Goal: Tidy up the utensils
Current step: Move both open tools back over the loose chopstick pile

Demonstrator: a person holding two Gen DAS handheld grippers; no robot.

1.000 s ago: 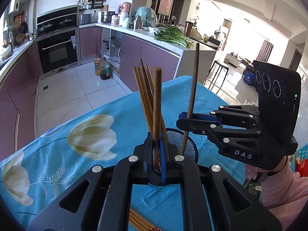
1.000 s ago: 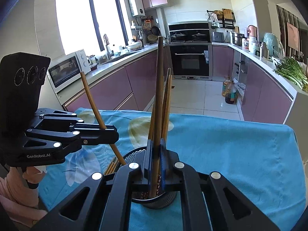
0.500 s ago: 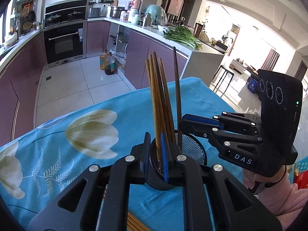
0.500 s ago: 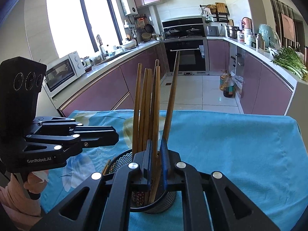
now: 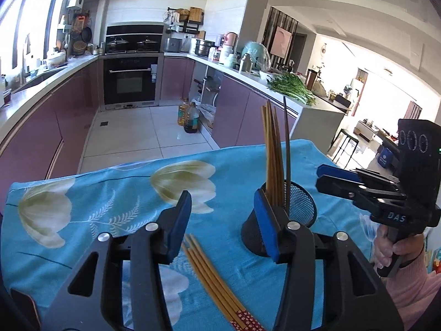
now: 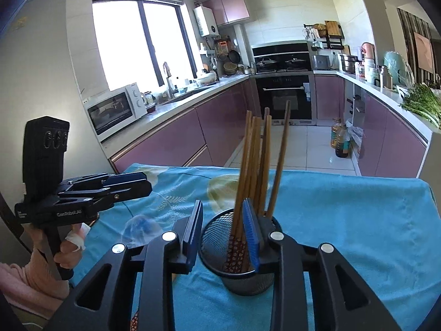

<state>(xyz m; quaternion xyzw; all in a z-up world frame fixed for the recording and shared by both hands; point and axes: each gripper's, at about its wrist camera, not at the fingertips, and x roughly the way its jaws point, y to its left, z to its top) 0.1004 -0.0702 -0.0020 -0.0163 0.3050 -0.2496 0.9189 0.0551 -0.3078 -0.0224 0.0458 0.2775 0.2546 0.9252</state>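
The chopsticks [image 6: 255,165] that count as sorted stand upright in the black mesh holder [image 6: 220,237], leaning together toward its far side, patterned ends down in the bottom of the cup. One darker stick [image 6: 279,162] leans a little apart from the lighter bunch. The holder sits on the bench under a blue flowered tablecloth [image 5: 110,193].

Not all are in yet — a small bundle of loose chopsticks [image 5: 209,273] lies flat on the cloth just beside the holder, patterned red ends toward the camera, between the fingers of the left tool [image 5: 223,220] in its own view.

Both tools have just been opening, and nothing is between the pads of either. The left tool stands spread wide, with one blue pad in front of the holder's near wall in its view. The right tool [image 6: 223,237] is spread less, low in front of the holder, its right pad overlapping the rim in the picture; whether it touches I cannot tell. Each tool also shows side-on in the other's view, held by a hand in a pink sleeve [image 5: 413,281].

As a judgement, the task is well past halfway — the standing sticks are done, and the flat bundle remains to be picked up and dropped into the cup.
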